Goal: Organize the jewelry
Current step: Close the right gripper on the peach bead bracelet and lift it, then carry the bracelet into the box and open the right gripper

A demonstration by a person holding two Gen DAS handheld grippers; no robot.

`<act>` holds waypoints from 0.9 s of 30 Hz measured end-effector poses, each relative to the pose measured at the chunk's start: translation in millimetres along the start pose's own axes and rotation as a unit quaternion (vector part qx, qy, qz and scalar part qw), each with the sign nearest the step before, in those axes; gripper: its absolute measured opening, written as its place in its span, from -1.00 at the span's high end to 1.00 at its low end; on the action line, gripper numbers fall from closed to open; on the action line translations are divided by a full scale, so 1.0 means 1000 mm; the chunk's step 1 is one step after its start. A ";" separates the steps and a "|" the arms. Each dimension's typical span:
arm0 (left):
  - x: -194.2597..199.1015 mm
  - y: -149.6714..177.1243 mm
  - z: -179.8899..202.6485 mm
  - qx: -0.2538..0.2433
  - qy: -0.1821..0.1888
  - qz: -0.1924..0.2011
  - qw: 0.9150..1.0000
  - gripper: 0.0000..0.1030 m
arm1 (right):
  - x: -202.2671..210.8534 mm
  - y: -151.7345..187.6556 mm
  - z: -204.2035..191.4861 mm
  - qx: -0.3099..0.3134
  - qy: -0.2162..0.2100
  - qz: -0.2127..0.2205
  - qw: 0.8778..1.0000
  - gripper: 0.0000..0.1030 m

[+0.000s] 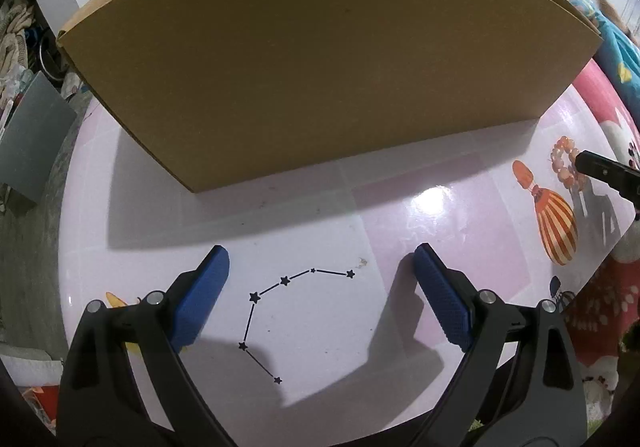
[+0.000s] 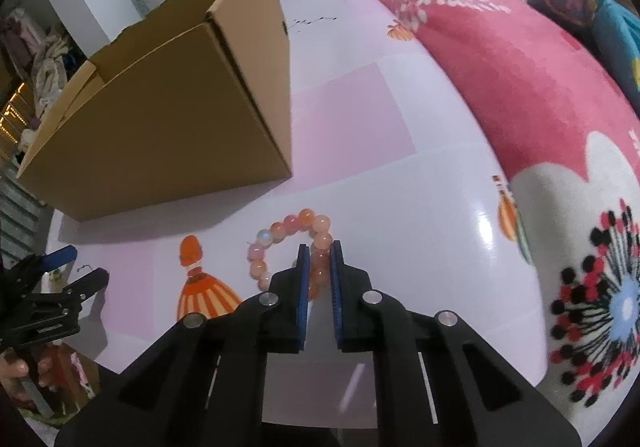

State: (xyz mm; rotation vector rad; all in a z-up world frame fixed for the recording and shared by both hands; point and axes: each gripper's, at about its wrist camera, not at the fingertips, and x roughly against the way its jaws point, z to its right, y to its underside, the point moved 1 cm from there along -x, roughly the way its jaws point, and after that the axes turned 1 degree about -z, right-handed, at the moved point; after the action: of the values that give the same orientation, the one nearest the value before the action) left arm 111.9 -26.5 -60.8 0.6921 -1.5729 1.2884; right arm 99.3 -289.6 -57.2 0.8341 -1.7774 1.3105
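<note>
Right tongs (image 2: 319, 247) are nearly closed, pads pinched on the near-right arc of the bead bracelet (image 2: 291, 243), beads showing between the blue pads. I read that as a grip, not yet a lift: the bracelet lies flat on the glossy pink table (image 2: 420, 207), just beside a printed orange balloon (image 2: 200, 287) in the covering. One bracelet in sight, a single loop of round orange and pale pink beads. My judgement: light, each bead hard and smooth, the string limp, so the loop will droop and swing once raised; smooth beads may roll out of a shallow pinch, so holding across the strand with a bead seated between the pads looks safest. Left tongs (image 1: 320, 267) stand wide open over bare table, holding nothing, above a printed line of stars (image 1: 280, 299); from there the bracelet (image 1: 564, 163) sits far right with the tip of the right tongs (image 1: 580, 161) at it. Farther off, one open cardboard box (image 2: 168, 119) stands on the table left of the bracelet, well apart from it, likely where the jewelry goes. Beyond, a red flowered blanket (image 2: 500, 59) lies along the table's right edge.
</note>
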 end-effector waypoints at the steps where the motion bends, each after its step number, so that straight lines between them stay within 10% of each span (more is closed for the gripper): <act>1: 0.000 0.000 0.000 -0.001 0.000 0.000 1.000 -0.74 | -0.001 0.001 -0.002 0.000 -0.004 -0.001 1.000 0.80; 21: 0.010 0.001 -0.010 -0.006 -0.018 0.025 0.999 -0.75 | -0.019 0.013 -0.085 0.069 -0.098 -0.040 0.992 0.80; 27: 0.033 0.010 -0.022 -0.001 0.046 0.078 0.996 -0.75 | -0.022 0.028 -0.121 0.110 -0.129 -0.051 0.984 0.80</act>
State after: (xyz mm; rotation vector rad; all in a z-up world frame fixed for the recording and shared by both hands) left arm 97.4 2.1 -35.3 0.5096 -1.5771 1.4132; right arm 110.5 -164.5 -66.9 1.2509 -1.7777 1.3982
